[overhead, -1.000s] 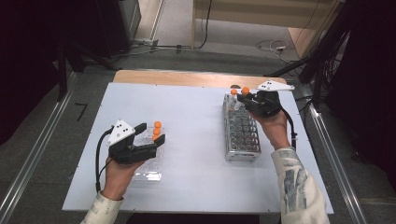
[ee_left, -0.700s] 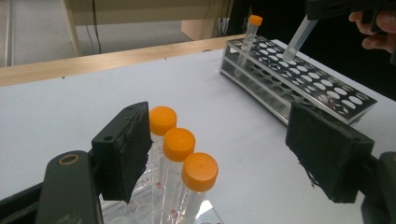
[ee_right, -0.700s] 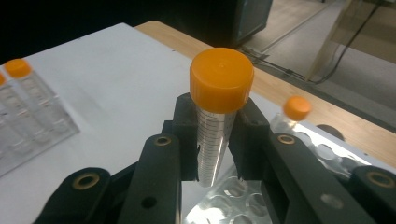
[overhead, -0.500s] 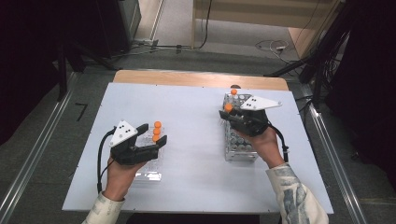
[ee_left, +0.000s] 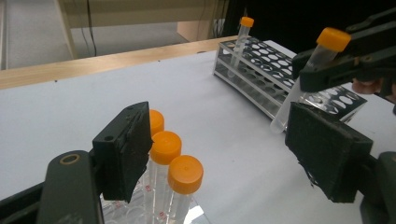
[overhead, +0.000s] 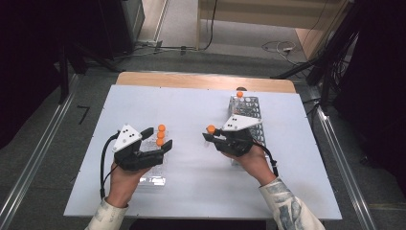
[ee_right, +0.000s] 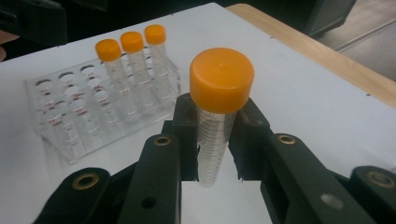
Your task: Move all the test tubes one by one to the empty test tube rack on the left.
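Right gripper view has the clearest look: the right gripper [ee_right: 212, 140] has its fingers [ee_right: 184, 135] clamped on a clear graduated tube [ee_right: 214, 140] just under its orange cap [ee_right: 221, 79], tube roughly upright in the middle of the frame with the lower end poking out below the fingers. Behind it, upper left of the frame, there's a clear acrylic rack [ee_right: 60, 135] with three orange-capped tubes [ee_right: 133, 65] standing in a row along its far edge. In the high view the same held tube shows as an orange cap just left of center, over bare desk [overhead: 191, 110], between the two racks. The left gripper [overhead: 158, 141] sits at lower left of that frame, fingers apart and not gripping anything, right at the three capped tubes in the acrylic rack. From the left gripper view one finger [ee_left: 123, 149] is right up against those three caps at lower left, the other finger is off at the right edge, big gap between them. A metal grid rack [overhead: 246, 120] sits right of center in the high view, with one more capped tube [overhead: 240, 94] standing at its far end.
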Demonstrator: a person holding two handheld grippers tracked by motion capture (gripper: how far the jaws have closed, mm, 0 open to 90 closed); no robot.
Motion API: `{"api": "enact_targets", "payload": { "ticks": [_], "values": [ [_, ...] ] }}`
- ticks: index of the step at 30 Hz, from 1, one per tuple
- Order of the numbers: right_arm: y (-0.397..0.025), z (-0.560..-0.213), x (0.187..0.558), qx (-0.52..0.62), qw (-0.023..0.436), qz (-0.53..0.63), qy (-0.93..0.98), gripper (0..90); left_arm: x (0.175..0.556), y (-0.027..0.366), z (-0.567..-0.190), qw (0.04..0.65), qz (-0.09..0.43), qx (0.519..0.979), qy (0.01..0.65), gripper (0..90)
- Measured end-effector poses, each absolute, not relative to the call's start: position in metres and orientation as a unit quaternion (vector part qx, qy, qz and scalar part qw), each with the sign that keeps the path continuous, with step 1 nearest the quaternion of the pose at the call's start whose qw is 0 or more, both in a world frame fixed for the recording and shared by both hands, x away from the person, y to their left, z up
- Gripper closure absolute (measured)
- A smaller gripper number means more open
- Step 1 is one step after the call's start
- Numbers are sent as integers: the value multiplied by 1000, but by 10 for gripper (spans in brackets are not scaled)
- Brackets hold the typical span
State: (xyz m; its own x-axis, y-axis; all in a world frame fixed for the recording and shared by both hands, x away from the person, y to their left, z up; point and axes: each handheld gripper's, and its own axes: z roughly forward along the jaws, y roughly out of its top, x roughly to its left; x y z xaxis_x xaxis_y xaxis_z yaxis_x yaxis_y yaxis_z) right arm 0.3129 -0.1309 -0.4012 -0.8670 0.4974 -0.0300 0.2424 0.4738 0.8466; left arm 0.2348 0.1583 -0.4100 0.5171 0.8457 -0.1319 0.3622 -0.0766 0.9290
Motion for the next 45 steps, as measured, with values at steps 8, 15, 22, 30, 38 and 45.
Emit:
{"api": "enact_targets", "payload": {
  "ticks": [8, 15, 22, 30, 38, 45],
  "values": [
    [-110, -418, 300, 196, 116, 452, 862, 717, 231, 142, -411, 524, 221, 709, 417, 231],
    [-92, -432, 292, 181, 100, 444, 872, 717, 228, 132, -412, 533, 198, 717, 402, 273],
    [-81, -437, 288, 172, 87, 442, 876, 717, 228, 123, -416, 526, 195, 729, 392, 319],
    [-76, -438, 285, 167, 79, 442, 878, 717, 229, 116, -421, 522, 192, 733, 391, 374],
    [-75, -437, 284, 165, 76, 444, 877, 717, 229, 115, -425, 523, 197, 731, 392, 481],
    [-74, -438, 284, 165, 74, 444, 878, 717, 228, 113, -427, 523, 191, 736, 385, 601]
  ]
}}
